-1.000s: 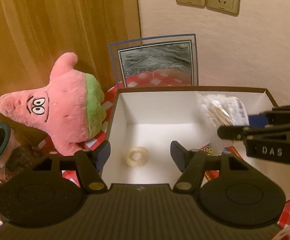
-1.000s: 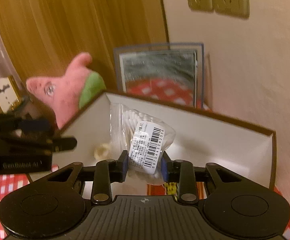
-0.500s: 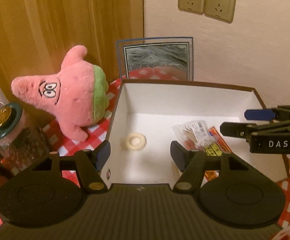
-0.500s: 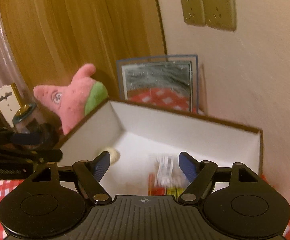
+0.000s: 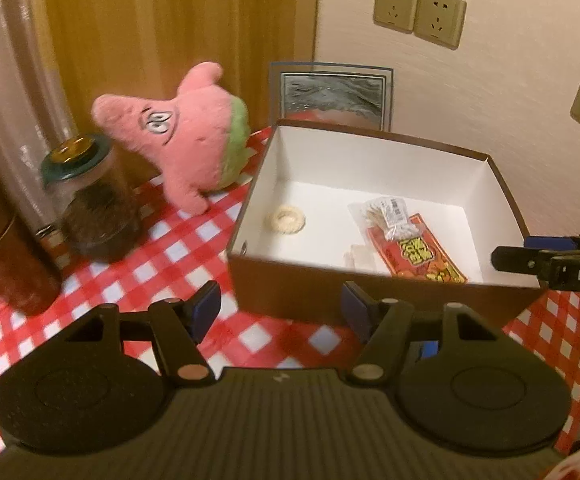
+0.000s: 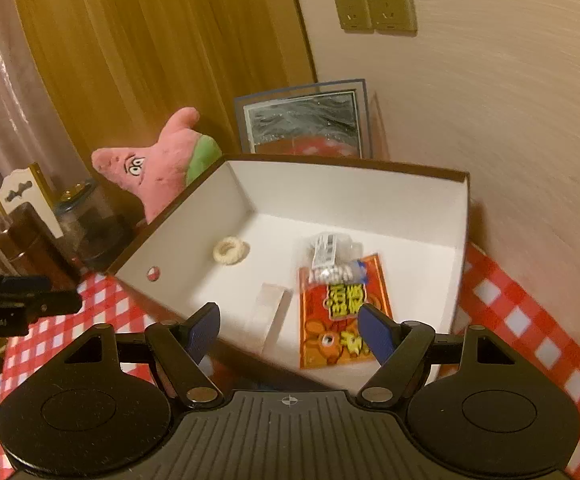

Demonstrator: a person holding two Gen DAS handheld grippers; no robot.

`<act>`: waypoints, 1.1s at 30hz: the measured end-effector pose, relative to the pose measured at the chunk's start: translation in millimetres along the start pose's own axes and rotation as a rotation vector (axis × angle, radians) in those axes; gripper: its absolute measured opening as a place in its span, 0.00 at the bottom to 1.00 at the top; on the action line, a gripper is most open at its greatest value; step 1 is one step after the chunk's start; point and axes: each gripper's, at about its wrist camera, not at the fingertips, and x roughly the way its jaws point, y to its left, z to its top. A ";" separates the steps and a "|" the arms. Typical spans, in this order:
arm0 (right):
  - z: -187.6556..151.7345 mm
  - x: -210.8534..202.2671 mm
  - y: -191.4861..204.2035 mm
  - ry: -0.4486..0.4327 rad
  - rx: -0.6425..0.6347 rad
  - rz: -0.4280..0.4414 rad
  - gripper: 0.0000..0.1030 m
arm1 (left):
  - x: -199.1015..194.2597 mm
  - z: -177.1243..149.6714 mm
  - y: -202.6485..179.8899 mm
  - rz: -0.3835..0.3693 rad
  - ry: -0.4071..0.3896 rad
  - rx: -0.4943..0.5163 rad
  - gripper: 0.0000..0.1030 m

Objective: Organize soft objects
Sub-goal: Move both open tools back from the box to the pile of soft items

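Observation:
A brown box with a white inside stands on the checked tablecloth. In it lie a pale ring, a clear bag of cotton swabs, a red packet and a small clear piece. A pink star plush stands left of the box. My left gripper is open and empty in front of the box. My right gripper is open and empty above the box's near edge.
A glass jar with a green lid and a brown canister stand left of the plush. A framed picture leans on the wall behind the box. Wall sockets are above.
My right gripper opened and let the swab bag drop into the box onto the red packet. Both grippers then pulled back and up from the box.

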 end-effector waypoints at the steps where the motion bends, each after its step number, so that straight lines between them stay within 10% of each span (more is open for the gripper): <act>1: -2.6 -4.3 0.9 0.001 0.003 0.004 0.74 | -5.5 -3.6 2.2 0.003 -0.004 -0.010 0.63; 33: -135.4 -75.5 67.3 0.162 -0.006 0.051 0.74 | -103.4 -136.8 18.6 0.065 0.084 -0.098 0.63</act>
